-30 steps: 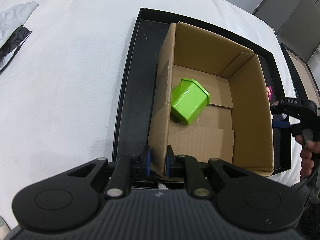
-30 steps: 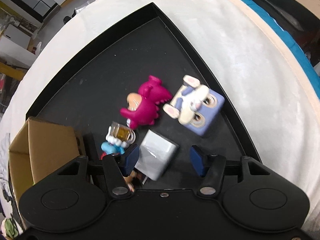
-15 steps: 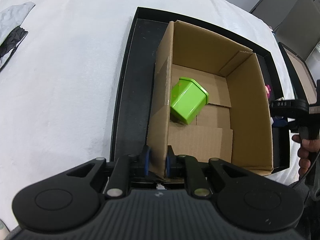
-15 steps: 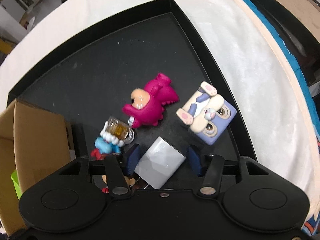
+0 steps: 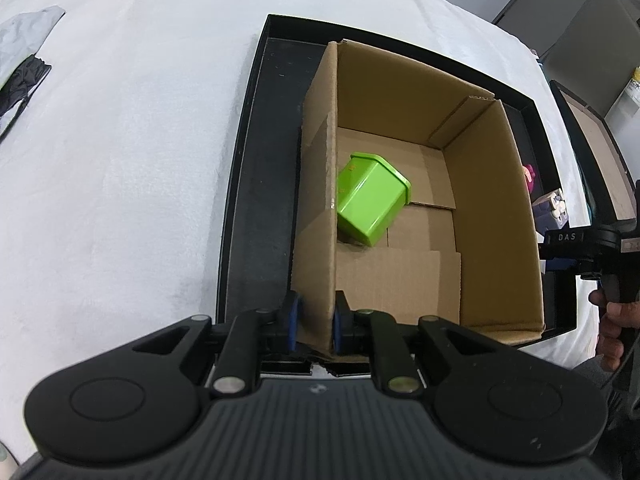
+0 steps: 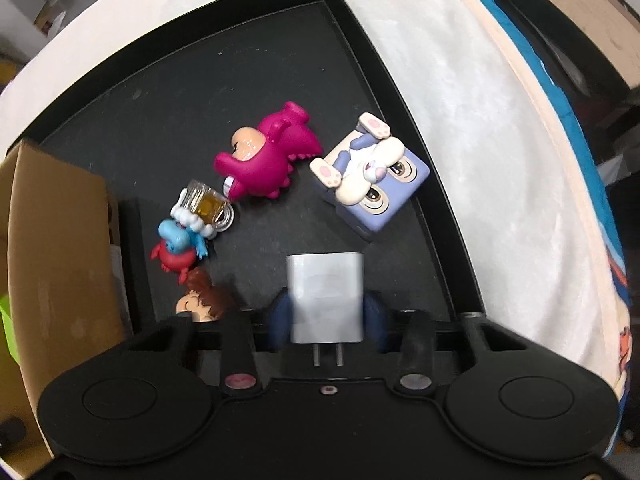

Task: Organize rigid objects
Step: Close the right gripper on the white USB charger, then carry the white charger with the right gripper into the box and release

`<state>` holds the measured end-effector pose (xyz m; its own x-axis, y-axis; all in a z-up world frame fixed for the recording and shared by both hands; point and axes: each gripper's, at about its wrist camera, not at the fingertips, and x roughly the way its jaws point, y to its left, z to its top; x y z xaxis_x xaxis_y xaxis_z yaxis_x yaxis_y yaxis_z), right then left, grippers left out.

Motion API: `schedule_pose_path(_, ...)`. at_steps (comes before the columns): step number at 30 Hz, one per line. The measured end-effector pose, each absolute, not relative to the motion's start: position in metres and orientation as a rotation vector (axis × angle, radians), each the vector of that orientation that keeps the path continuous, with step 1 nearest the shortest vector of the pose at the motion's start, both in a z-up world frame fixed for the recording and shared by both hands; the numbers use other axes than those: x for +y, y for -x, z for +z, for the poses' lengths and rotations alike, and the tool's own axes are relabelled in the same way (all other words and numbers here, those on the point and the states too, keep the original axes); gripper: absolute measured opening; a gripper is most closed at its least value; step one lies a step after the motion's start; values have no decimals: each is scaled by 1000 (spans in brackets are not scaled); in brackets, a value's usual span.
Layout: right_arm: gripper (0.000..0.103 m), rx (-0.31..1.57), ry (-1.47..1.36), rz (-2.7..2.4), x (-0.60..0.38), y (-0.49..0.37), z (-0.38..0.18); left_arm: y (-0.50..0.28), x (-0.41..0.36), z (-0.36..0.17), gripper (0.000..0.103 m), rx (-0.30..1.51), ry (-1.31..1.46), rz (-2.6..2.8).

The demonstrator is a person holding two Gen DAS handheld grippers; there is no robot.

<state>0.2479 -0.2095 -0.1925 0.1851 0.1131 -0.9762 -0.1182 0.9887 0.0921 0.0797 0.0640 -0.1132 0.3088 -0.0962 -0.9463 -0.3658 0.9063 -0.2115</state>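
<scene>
Charger now sits squarely between the blue pads of the right gripper, which has closed on its two side faces; a second ago the pads stood apart around it and the block lay askew on the black tray. I judge the pick is made, and the carry to the cardboard box comes next. Its two prongs point back toward the gripper body, the flat end away toward the toys, so its long axis runs along the fingers. Beyond it lie a bunny cube, a pink dinosaur figure and a small blue figure with a mug. The left gripper stays clamped on the box's near wall, steadying it; a green tub lies tipped inside.
</scene>
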Motion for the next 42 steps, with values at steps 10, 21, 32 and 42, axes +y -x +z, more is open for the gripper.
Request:
schedule_pose_path(10, 36, 1358, -35, 245, -221, -240, -166, -80, 62, -114, 15, 1259, 421, 179)
schedule_pose_path(21, 36, 1296, -29, 330, -204, -239, -120, -78, 61, -113, 15, 1255, 421, 176)
schedule_pose_path(32, 36, 1245, 0, 410, -168, -237, -91, -76, 65, -110, 15, 1244, 442, 174)
schedule_pose_path(42, 36, 1215, 16, 480, -127, -231, -74, -73, 70, -108, 15, 1210, 477, 163)
